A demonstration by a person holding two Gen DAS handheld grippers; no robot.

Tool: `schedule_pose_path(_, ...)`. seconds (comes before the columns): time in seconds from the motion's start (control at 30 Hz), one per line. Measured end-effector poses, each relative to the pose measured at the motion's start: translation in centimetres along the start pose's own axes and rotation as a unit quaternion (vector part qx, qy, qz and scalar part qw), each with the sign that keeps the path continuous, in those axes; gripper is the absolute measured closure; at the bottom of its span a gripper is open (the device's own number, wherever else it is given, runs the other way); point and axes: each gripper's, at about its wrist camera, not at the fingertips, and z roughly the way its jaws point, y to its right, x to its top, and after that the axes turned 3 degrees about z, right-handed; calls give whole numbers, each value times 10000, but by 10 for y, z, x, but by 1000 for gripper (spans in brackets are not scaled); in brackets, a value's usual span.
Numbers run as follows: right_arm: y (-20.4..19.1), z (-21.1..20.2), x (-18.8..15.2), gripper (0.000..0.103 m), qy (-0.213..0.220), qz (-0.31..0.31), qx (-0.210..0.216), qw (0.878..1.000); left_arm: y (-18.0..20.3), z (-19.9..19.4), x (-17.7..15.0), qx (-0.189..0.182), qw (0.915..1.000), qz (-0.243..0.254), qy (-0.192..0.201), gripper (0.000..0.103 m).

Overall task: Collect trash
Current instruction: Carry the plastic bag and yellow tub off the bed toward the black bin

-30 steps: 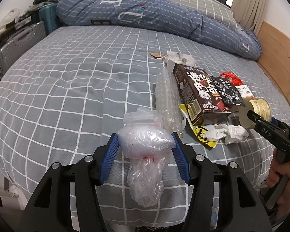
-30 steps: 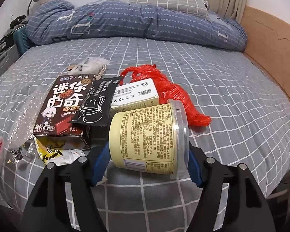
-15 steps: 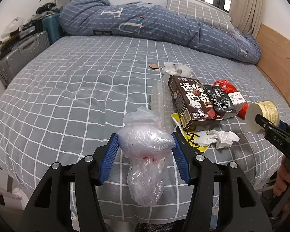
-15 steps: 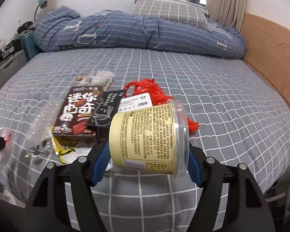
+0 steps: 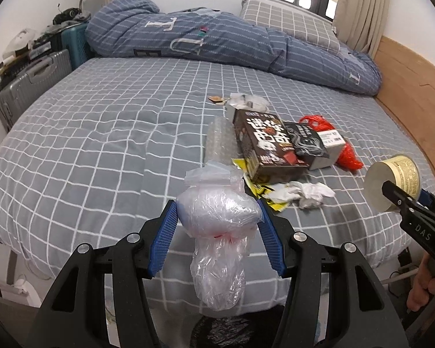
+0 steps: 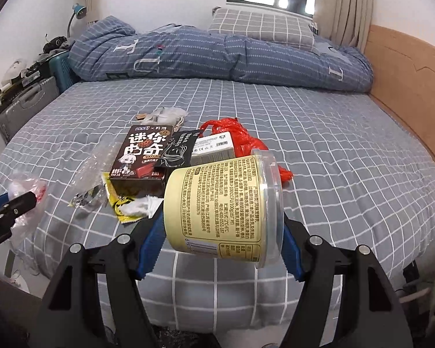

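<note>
Tongs: your left tongs [image 5: 217, 220] pinch a clear plastic bag [image 5: 217, 232]; your right tongs [image 6: 221, 226] pinch a yellow tub [image 6: 226, 206] off the bed's [image 6: 333, 159] front edge.

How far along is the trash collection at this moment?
Nothing is visibly binned yet. In hand: the left gripper holds a crumpled clear plastic bag, and the right gripper holds a yellow tub, both lifted off the bed. Left on the bed: brown snack box, black packet, red bag, bubble wrap, yellow wrapper, white tissue.
</note>
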Motion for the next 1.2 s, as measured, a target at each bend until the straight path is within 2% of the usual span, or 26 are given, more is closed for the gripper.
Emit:
schedule_pose_path(0.47,-8,-38,-24,37,18,-4,194,9998,30,-26,-33,-121,9999,110,-35,48)
schedule_pose_path(1.2,-15,-67,-91,37,-435,-30,377,9983,37,-38,-98,-91,9986,88,-506,48)
